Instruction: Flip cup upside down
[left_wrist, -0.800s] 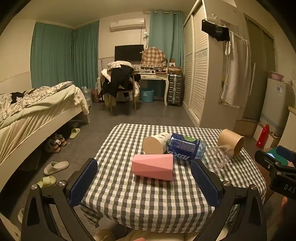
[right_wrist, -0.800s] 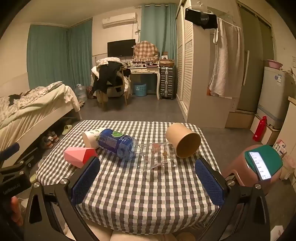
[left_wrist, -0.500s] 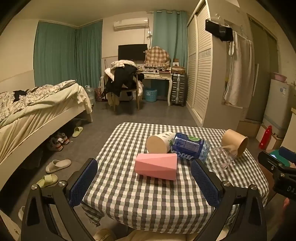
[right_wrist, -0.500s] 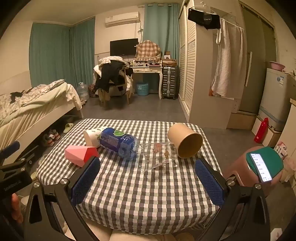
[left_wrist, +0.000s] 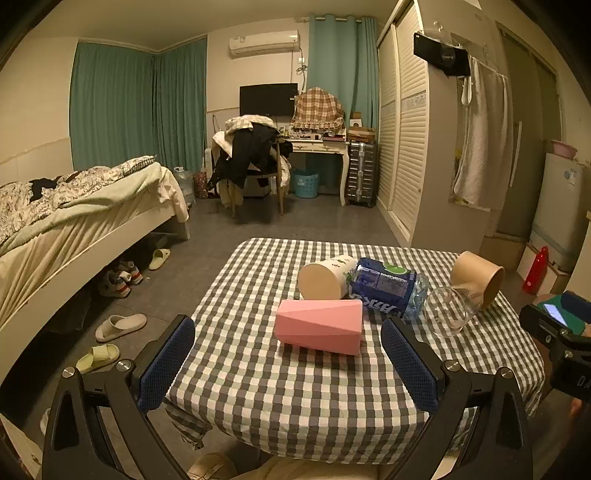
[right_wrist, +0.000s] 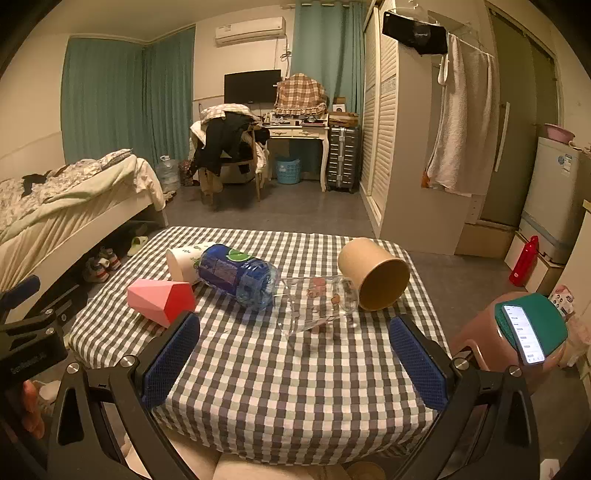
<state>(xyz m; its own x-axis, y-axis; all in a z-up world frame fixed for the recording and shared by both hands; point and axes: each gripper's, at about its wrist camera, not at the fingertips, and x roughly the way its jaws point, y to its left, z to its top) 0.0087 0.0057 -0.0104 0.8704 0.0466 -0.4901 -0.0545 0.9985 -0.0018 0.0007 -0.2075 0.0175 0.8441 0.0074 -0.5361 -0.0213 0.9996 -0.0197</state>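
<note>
Holding both tongs level above the near table edge, you keep your left gripper (left_wrist: 288, 354) and right gripper (right_wrist: 295, 350) spread wide, empty. Beyond lie the faceted pink cup (left_wrist: 319, 326), clear glass (right_wrist: 317, 301), and brown paper cup (right_wrist: 373, 278), all sideways on checked cloth (right_wrist: 295, 387).

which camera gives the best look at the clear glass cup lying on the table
The right wrist view. There the clear glass cup lies on its side near the middle of the frame, its whole length and printed pattern visible. In the left wrist view the cup sits off to the right, seen more end-on, beside the blue bottle.
</note>
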